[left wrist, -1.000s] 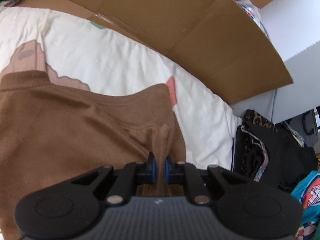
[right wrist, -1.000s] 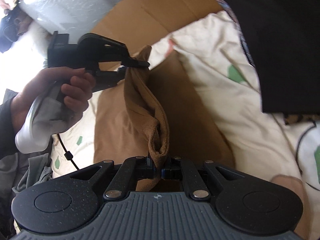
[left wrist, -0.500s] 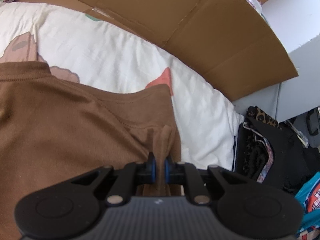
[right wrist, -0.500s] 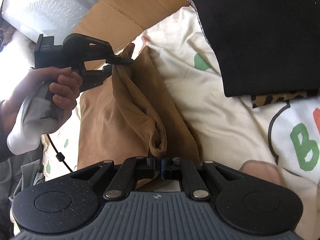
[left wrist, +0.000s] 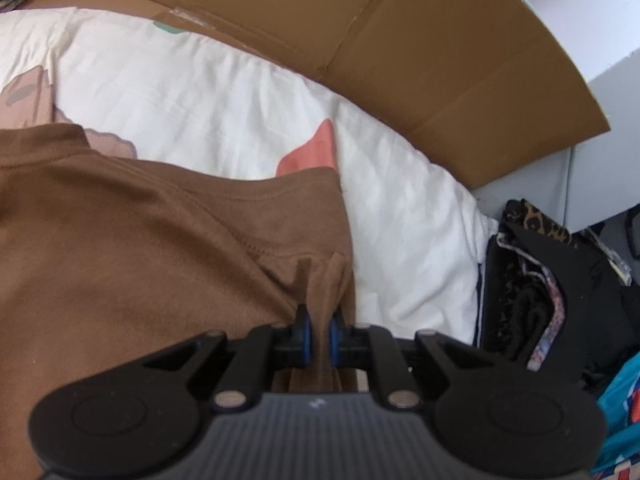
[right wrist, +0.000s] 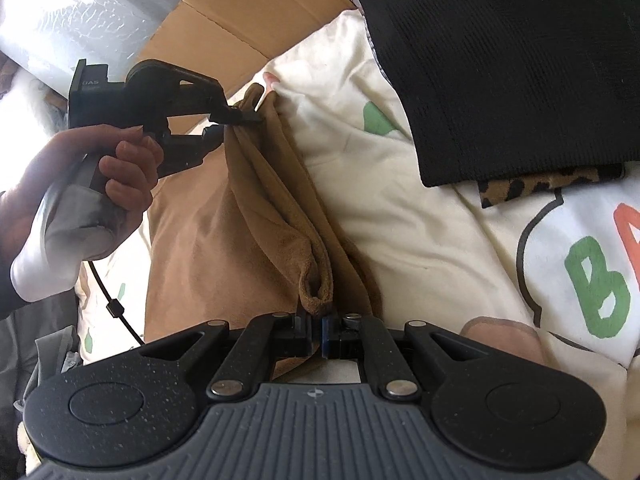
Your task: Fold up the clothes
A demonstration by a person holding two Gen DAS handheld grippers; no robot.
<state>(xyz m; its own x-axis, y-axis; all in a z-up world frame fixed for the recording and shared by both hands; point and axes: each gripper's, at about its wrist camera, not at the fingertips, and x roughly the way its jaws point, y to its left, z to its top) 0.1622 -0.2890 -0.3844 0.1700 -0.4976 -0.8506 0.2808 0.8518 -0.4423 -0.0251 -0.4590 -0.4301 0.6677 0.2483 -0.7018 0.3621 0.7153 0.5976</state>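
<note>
A brown garment (left wrist: pixel 132 248) lies on a white printed bed cover (left wrist: pixel 224 100). My left gripper (left wrist: pixel 319 330) is shut on a bunched fold of its edge, near the garment's right corner in the left wrist view. In the right wrist view the same brown garment (right wrist: pixel 208 248) runs as a raised ridge between both tools. My right gripper (right wrist: pixel 316 330) is shut on the near end of that ridge. The left gripper (right wrist: pixel 234 124) shows there at upper left, pinching the far end, held by a hand (right wrist: pixel 100 176).
Flattened cardboard (left wrist: pixel 400 40) stands behind the bed. A black garment (right wrist: pixel 500 60) over leopard-print cloth (right wrist: pixel 548 184) lies at the right. Dark clothes (left wrist: pixel 540 292) are piled off the bed's right side. A plastic-wrapped bundle (right wrist: pixel 80 12) sits at upper left.
Both grippers have sunk a little toward the bed with the brown fold still pinched. The right wrist view has swung, so the black garment fills more of its top right.
</note>
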